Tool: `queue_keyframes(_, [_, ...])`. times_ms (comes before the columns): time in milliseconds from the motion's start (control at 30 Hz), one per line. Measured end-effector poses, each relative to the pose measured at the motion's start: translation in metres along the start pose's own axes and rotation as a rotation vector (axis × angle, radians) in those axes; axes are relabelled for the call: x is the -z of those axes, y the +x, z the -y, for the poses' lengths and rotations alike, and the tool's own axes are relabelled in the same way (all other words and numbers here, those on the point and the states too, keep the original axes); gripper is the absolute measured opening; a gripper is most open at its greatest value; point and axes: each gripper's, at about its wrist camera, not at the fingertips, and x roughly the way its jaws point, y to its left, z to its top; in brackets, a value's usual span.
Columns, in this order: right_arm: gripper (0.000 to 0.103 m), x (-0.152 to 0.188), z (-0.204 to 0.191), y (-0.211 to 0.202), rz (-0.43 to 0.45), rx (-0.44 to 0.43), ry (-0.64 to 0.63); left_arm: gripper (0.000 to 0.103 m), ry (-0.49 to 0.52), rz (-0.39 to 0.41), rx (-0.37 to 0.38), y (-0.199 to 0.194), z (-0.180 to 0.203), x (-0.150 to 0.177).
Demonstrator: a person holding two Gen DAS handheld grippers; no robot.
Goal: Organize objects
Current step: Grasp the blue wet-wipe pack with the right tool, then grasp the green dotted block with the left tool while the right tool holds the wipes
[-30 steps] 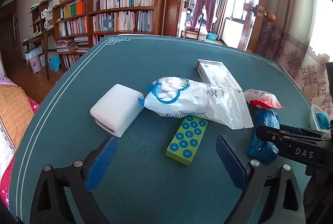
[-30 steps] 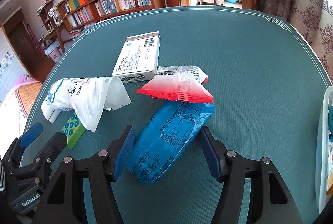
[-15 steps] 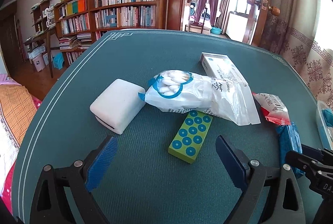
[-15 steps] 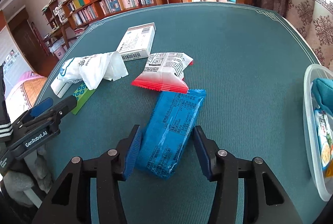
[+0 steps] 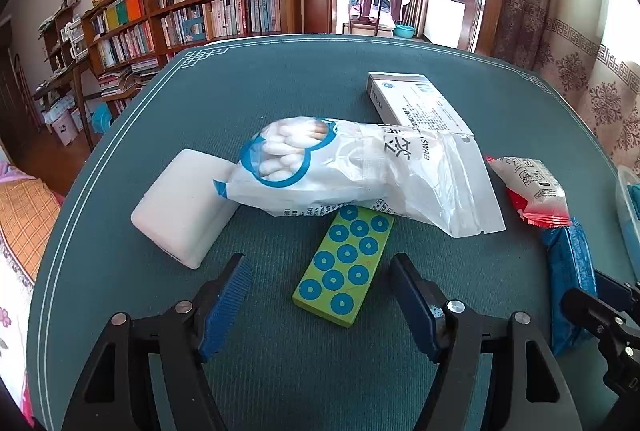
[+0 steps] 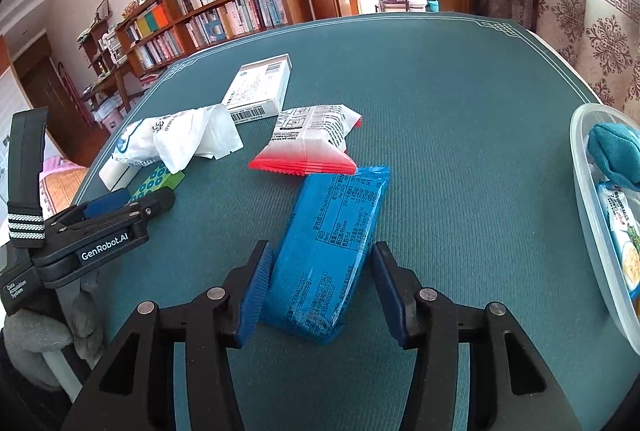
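My right gripper [image 6: 320, 267] is open with its fingers on either side of the near end of a blue snack packet [image 6: 332, 243] that lies on the green table; the left pad is close to the packet and the right pad stands a little off. The packet also shows in the left wrist view [image 5: 568, 271]. My left gripper [image 5: 320, 283] is open around the near end of a green box with blue dots [image 5: 346, 263], not touching it. A bag of cotton swabs [image 5: 352, 171] lies over the box's far end.
A white block [image 5: 182, 207] lies left of the swab bag. A white medicine box [image 5: 416, 103] and a red and white snack packet [image 6: 312, 139] lie further back. A clear plastic tub [image 6: 592, 207] with packets and a teal pouch stands at the right table edge.
My right gripper has narrowed around the blue packet and drawn back along it. My left gripper has moved forward until its fingers flank the green dotted box.
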Motion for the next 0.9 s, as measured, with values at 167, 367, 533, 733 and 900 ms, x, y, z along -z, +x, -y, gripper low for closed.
queue_keyframes(167, [0.052,-0.003,-0.002,0.003,-0.002,0.009,-0.007,0.046,0.044,0.018,0.025,-0.004,0.008,0.003])
queue_keyframes(367, [0.052,-0.002,-0.006,0.003,-0.007,0.022,-0.041,0.031,0.068,0.023,0.055,-0.011,0.02,0.008])
queue_keyframes(533, [0.045,0.003,-0.001,-0.003,-0.014,-0.002,-0.028,0.031,0.065,0.016,0.089,-0.021,0.025,0.018])
queue_keyframes(733, [0.042,0.012,0.009,-0.017,-0.019,-0.031,0.009,0.031,0.08,0.002,0.159,-0.032,0.039,0.029])
queue_keyframes(900, [0.042,0.02,0.018,-0.029,-0.022,-0.042,0.036,0.031,0.097,0.0,0.192,-0.039,0.049,0.035])
